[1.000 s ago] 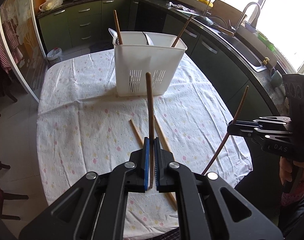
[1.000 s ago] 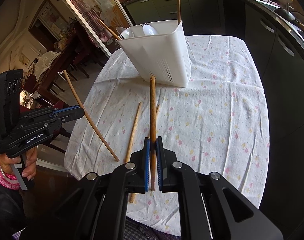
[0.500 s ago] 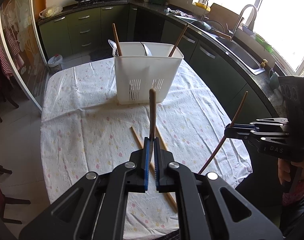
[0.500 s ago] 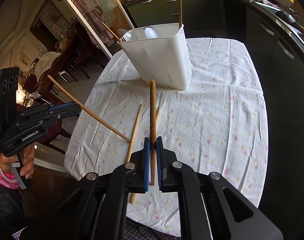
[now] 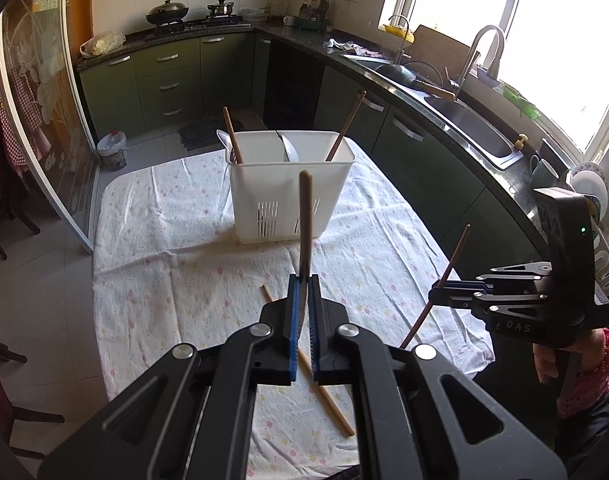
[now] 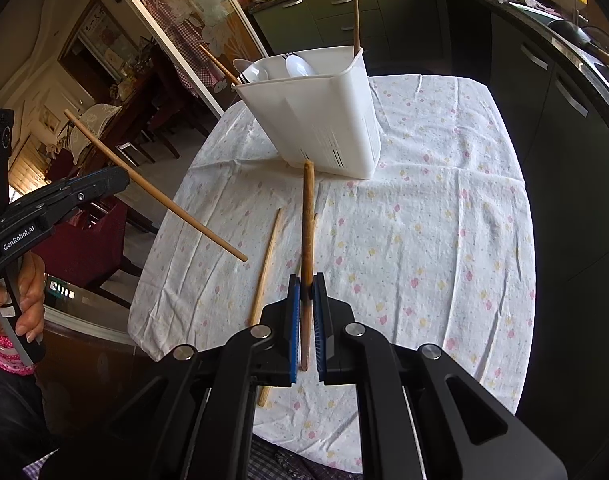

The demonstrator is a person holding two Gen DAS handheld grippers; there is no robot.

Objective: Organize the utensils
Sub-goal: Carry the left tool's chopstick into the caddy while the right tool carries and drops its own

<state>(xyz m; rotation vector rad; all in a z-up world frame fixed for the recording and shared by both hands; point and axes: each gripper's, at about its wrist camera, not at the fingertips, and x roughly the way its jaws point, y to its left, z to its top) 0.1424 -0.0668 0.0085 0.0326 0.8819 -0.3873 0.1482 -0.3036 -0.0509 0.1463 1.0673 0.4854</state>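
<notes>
Left gripper (image 5: pixel 302 280) and right gripper (image 6: pixel 307 280) each pinch one chopstick (image 5: pixel 305 216) above the counter (image 5: pixel 164 280). Recommend tipping each upright over the white utensil caddy (image 5: pixel 290 188) before releasing.

left claw (image 5: pixel 303 292) gripping chopstick (image 5: pixel 305 216), white caddy (image 5: pixel 290 192)
</notes>
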